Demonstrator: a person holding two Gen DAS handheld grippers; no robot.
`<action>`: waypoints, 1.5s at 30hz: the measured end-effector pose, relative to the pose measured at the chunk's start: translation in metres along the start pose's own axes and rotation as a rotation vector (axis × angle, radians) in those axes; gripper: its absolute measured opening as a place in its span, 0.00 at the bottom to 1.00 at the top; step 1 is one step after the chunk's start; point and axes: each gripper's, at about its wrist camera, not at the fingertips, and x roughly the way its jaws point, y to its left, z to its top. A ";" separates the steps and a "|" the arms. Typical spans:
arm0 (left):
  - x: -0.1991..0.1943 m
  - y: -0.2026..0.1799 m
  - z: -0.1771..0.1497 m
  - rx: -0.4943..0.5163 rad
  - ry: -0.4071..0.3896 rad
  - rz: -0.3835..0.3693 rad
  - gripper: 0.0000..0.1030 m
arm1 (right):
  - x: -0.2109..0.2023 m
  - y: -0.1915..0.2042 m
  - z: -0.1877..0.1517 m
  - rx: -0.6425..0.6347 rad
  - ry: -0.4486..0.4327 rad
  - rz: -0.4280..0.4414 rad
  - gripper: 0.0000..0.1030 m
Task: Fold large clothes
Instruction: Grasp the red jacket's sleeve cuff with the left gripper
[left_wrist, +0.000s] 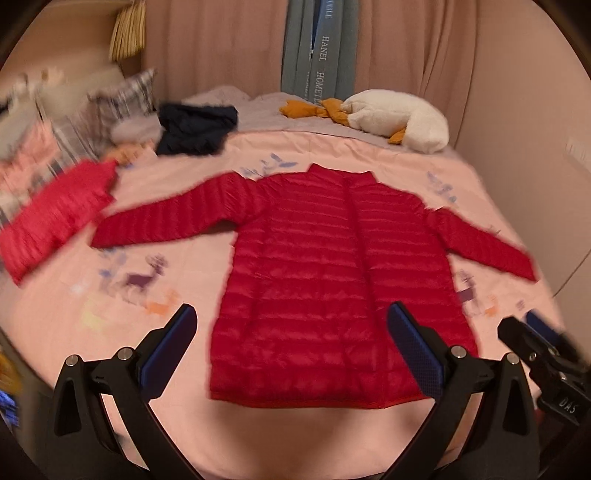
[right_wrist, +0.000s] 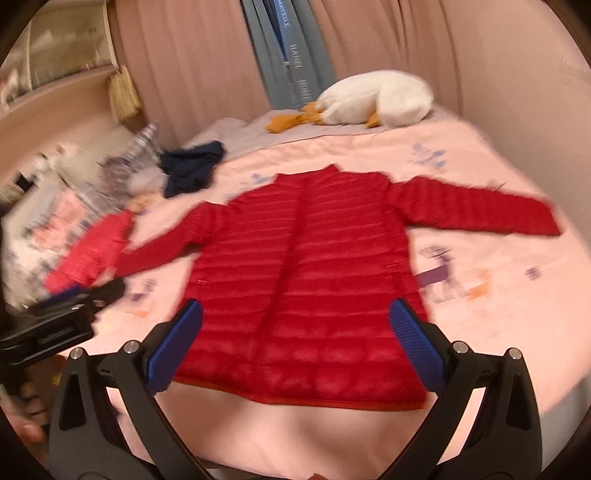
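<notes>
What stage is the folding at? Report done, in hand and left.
Done: a folded red garment lies at the bed's left side, and the red puffer jacket is spread flat, sleeves out. In hand: nothing; the left claw and right claw are both open above the hem. Left: every fold on this jacket. The dark garment near the pillows looks unfolded too.

Red quilted puffer jacket (right_wrist: 306, 280) lies flat, front up, on pink printed bedsheet (right_wrist: 498, 332), both sleeves spread outward, hem nearest camera. Right gripper (right_wrist: 295, 343): blue-padded fingers wide apart above the hem, holding nothing. Left gripper (right_wrist: 66, 314) at left edge, blurred. Folded pinkish-red garment (right_wrist: 92, 254), dark navy garment (right_wrist: 192, 166), white plush goose (right_wrist: 373, 98) farther back.
</notes>
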 end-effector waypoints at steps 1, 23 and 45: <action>0.006 0.007 -0.001 -0.032 0.004 -0.042 0.99 | 0.001 -0.002 0.000 0.015 -0.014 0.029 0.98; 0.176 0.288 0.017 -0.832 0.001 -0.202 0.99 | 0.073 -0.017 0.005 0.028 -0.012 0.287 0.98; 0.263 0.399 0.065 -1.110 -0.108 -0.157 0.99 | 0.145 -0.037 0.010 0.055 0.058 0.168 0.98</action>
